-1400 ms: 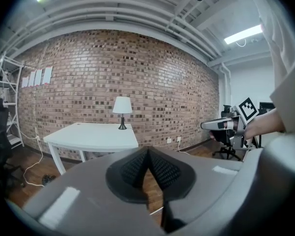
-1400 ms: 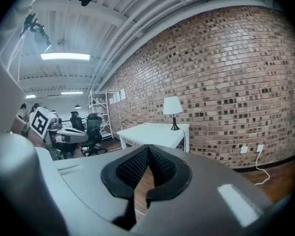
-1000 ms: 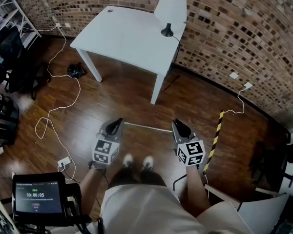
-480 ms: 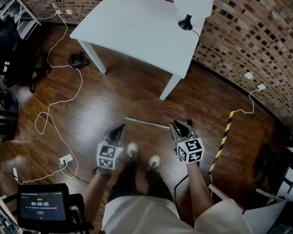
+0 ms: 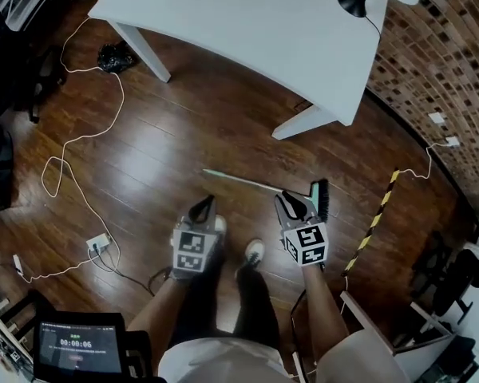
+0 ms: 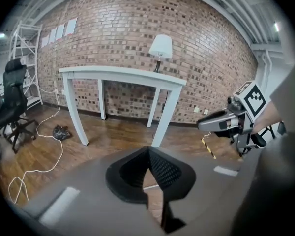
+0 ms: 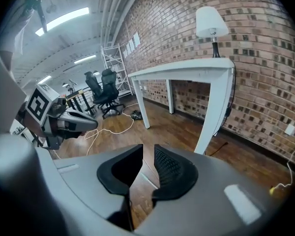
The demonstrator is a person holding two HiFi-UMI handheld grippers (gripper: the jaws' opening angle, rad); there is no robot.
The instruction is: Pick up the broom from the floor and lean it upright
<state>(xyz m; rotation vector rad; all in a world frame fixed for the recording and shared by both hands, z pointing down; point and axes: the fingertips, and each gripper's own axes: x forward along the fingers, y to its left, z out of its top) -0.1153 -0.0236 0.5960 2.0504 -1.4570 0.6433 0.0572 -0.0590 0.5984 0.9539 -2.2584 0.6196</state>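
So the broom [image 5: 247,183] is flat on the wood floor [image 5: 176,134], roughly center frame in the head view. The thin pale handle runs from the middle toward the right, and the dark bristle head [image 5: 320,200] sits at the right end, just beside the right gripper [image 5: 291,203].

Stuff around it: a big white table [image 5: 247,30] fills the top of the frame, with a lamp [image 5: 354,2] on it at upper right. One table leg [image 5: 303,123] comes down not far above the handle. A white cable [image 5: 80,140] snakes down the left side to a power strip [image 5: 100,242], and a black bag [image 5: 112,55] lies at upper left. A yellow-and-black striped strip [image 5: 375,222] lies on the floor right of the broom head. The person's shoes [image 5: 254,251] are just below the handle, and there's a small screen [image 5: 74,345] at bottom left.

The left gripper [image 5: 203,207] has its jaw tips together with nothing in them; the handle shows as a pale line on the floor beyond. The right gripper's jaws have just been opening and stand a narrow gap apart, holding nothing, only floor and handle showing through the gap. Neither one is touching the broom.
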